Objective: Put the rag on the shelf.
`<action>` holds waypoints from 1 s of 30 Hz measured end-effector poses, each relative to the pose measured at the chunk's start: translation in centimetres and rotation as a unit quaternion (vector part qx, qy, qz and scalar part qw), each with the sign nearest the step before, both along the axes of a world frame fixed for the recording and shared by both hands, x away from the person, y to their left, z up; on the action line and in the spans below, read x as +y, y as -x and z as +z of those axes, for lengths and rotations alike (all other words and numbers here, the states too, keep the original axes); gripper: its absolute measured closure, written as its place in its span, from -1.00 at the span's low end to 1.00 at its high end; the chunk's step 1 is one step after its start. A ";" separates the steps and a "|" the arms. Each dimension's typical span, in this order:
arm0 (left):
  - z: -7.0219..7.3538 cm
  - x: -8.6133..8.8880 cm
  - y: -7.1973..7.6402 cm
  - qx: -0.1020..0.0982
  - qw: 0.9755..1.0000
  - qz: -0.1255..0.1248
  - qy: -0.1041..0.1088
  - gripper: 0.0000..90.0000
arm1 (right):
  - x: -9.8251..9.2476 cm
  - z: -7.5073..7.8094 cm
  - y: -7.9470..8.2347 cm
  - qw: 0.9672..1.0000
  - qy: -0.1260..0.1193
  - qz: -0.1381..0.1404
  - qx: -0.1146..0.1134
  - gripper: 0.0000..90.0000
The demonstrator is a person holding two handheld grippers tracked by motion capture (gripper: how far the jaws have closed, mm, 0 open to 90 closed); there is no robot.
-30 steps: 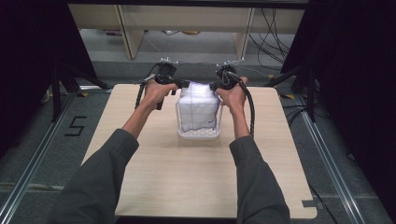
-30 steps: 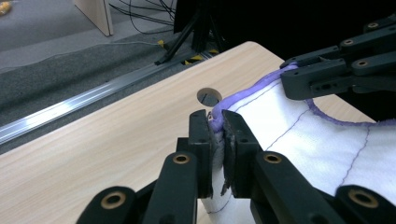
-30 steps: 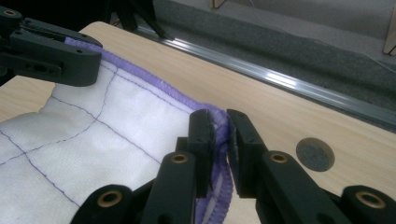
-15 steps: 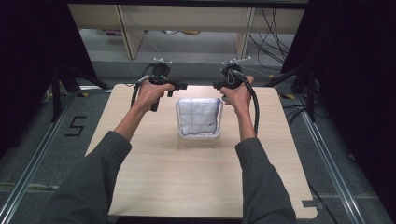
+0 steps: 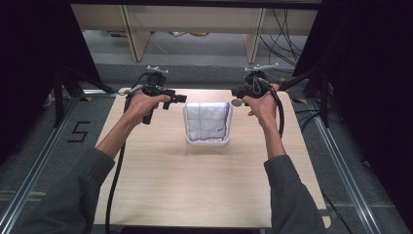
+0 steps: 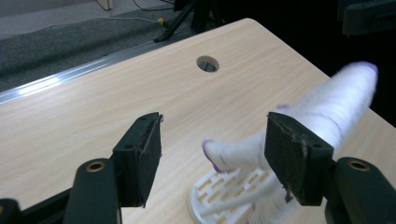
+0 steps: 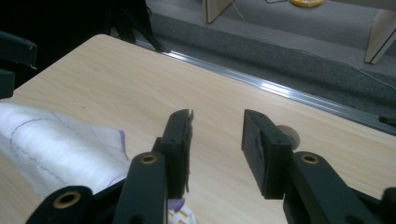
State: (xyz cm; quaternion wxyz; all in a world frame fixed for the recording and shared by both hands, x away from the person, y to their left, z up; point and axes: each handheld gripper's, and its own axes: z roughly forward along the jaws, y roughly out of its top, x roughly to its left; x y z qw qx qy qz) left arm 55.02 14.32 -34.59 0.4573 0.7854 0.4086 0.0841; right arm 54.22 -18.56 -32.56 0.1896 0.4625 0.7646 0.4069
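A white cloth (image 5: 207, 121) with thin purple lines in a square pattern hangs over a small white plastic basket (image 5: 207, 142) with slots in it. The basket sits on the pale wooden table (image 5: 204, 185), between the two grippers.

The left gripper (image 5: 178, 98) is held up above the table, just beside the cloth — its jaws are wide apart and hold nothing. In the left gripper view the cloth (image 6: 299, 126) looks soft and puffy, blurred at its far end, and it lies past the jaw on the right side. The slotted basket (image 6: 224, 191) shows under it, between the jaws.

The right gripper (image 5: 237, 95) is up too, near the other side of the cloth. Its jaws are partly apart and empty. In the right gripper view the cloth (image 7: 60, 140) lies off to the left of the jaws.
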 end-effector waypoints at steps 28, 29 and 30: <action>0.2 1.4 5.6 -0.032 0.999 -0.024 0.027 -0.24 | 0.6 0.5 4.3 1.000 -0.018 0.011 -0.005 0.04; 0.1 1.4 5.8 -0.034 0.999 -0.024 0.028 -0.25 | 0.5 0.5 4.3 1.000 -0.012 0.023 -0.011 0.03; 0.1 1.4 5.8 -0.034 0.999 -0.024 0.028 -0.25 | 0.5 0.5 4.3 1.000 -0.012 0.023 -0.011 0.03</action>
